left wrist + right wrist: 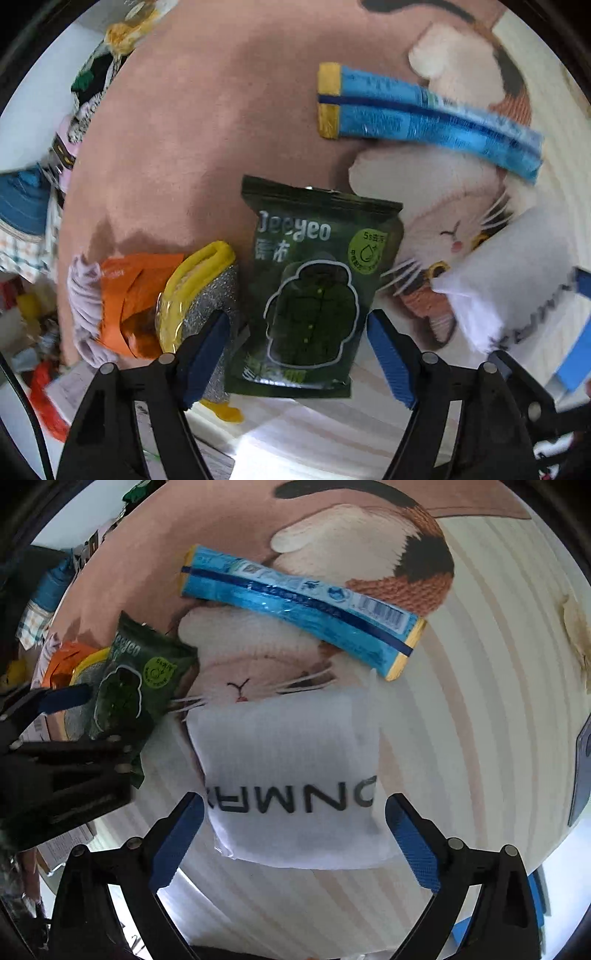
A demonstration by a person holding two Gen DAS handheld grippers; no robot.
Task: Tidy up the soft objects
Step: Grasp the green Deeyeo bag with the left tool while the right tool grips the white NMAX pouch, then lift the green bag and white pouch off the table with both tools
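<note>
While both tools hang over a cat-print mat, the sorting of soft goods looks barely begun, with each item lying loose and none yet lifted. Spread beneath everything, the mat runs out ahead of both grippers, its pink ground beyond the left one and pale stripes under the right. Directly ahead of the right gripper, whose blue pads stand wide apart and empty, lies a white fabric pouch printed with dark letters, its near edge just between the pads. Farther ahead of that gripper, a long blue packet with yellow ends rests at a slant, well apart from the pouch. The left gripper is likewise spread and holds nothing; a dark green packet sits between its pads, seemingly untouched. Just to the left of that gripper lie a silver scouring pad with yellow trim and an orange wrapper, bunched together and touching the green packet's side. No bin, basket or tray is visible, so where the goods belong cannot be told. By this reading, the next move calls for each gripper to ease forward and close gently on the item before it, gripping near an edge so the limp material does not slip.
</note>
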